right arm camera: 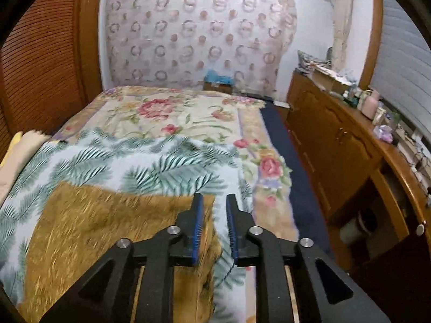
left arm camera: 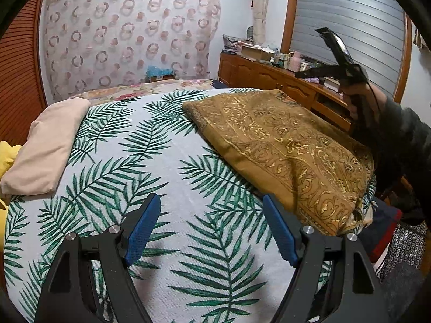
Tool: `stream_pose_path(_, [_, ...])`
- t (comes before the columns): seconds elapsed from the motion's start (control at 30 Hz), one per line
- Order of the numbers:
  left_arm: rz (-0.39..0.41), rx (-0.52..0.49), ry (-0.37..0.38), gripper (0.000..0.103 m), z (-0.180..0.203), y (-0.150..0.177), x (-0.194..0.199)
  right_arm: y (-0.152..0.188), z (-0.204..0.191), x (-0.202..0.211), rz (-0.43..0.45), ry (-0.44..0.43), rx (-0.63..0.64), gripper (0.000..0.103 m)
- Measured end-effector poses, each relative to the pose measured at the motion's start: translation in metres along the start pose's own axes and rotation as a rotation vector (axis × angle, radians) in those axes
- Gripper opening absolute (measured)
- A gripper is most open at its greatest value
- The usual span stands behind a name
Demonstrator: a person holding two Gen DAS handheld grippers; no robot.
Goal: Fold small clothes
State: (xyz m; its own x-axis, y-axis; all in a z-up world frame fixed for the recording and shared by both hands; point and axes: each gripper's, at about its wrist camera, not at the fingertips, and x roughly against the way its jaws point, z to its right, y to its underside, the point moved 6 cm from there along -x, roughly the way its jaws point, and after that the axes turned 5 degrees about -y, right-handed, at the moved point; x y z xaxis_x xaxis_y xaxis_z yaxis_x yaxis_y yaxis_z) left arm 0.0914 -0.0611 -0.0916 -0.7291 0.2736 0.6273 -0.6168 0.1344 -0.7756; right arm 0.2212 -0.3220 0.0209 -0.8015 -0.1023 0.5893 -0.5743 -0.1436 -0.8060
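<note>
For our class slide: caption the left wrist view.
Open left claw hovers over palm-leaf bedspread beside gold-patterned brown cloth.

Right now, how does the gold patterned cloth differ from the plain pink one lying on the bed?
The gold patterned cloth is ornate with scrollwork; the pink cloth is plain. The gold patterned cloth lies at the bed's right side and spreads wide, its near corner hanging rumpled off the edge; the pink cloth lies at the left as a narrower, neat, smooth fold. Both rest on the palm-leaf bedspread, and neither gripper touches them.
</note>
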Motion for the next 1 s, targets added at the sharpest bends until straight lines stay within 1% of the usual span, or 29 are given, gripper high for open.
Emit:
stream_pose_path(0.1, [0.000,-0.009,0.028,0.079,0.009,-0.004,0.000,0.022,-0.012,0.021,-0.008,-0.050,0.019,0.039])
stream_pose_path(0.13, [-0.001,-0.011,0.041,0.079,0.012,-0.005,0.000,0.033,-0.014,0.030,-0.016,-0.071,0.022,0.040])
stream_pose_path(0.17, [-0.001,-0.015,0.052,0.079,0.016,-0.007,-0.001,0.041,-0.010,0.038,-0.027,-0.088,0.023,0.040])
stream_pose_path(0.2, [-0.001,-0.024,0.059,0.079,0.021,-0.009,-0.001,0.055,-0.015,0.046,-0.039,-0.106,0.027,0.040])
stream_pose_path(0.3, [-0.004,-0.060,0.085,0.079,0.037,-0.015,-0.003,0.083,-0.018,0.073,-0.057,-0.156,0.042,0.040])
stream_pose_path(0.4, [-0.025,-0.081,0.104,0.079,0.049,-0.017,-0.008,0.110,-0.019,0.094,-0.077,-0.184,0.050,0.040])
stream_pose_path(0.43, [-0.035,-0.090,0.105,0.079,0.053,-0.017,-0.011,0.111,-0.016,0.100,-0.082,-0.182,0.049,0.040])
stream_pose_path(0.47, [-0.048,-0.098,0.105,0.079,0.057,-0.015,-0.014,0.119,-0.014,0.107,-0.084,-0.176,0.048,0.040])
stream_pose_path(0.57, [-0.081,-0.116,0.110,0.079,0.065,-0.008,-0.020,0.130,-0.007,0.122,-0.086,-0.140,0.042,0.040])
stream_pose_path(0.7, [-0.124,-0.126,0.112,0.079,0.070,0.003,-0.023,0.149,0.010,0.128,-0.108,-0.128,-0.005,0.040])
stream_pose_path(0.73, [-0.129,-0.125,0.112,0.079,0.071,0.005,-0.022,0.156,0.011,0.133,-0.117,-0.132,-0.020,0.040])
stream_pose_path(0.8, [-0.143,-0.120,0.117,0.079,0.071,0.009,-0.022,0.162,0.014,0.128,-0.132,-0.145,-0.042,0.041])
stream_pose_path(0.9, [-0.156,-0.107,0.121,0.079,0.072,0.015,-0.019,0.161,0.013,0.126,-0.114,-0.194,-0.062,0.040])
stream_pose_path(0.93, [-0.161,-0.102,0.126,0.079,0.071,0.017,-0.018,0.160,0.012,0.128,-0.105,-0.217,-0.056,0.038])
stream_pose_path(0.97, [-0.165,-0.099,0.128,0.079,0.072,0.018,-0.018,0.160,0.009,0.126,-0.098,-0.229,-0.049,0.031])
stream_pose_path(1.0, [-0.166,-0.097,0.126,0.079,0.072,0.019,-0.017,0.159,0.010,0.129,-0.091,-0.236,-0.039,0.017])
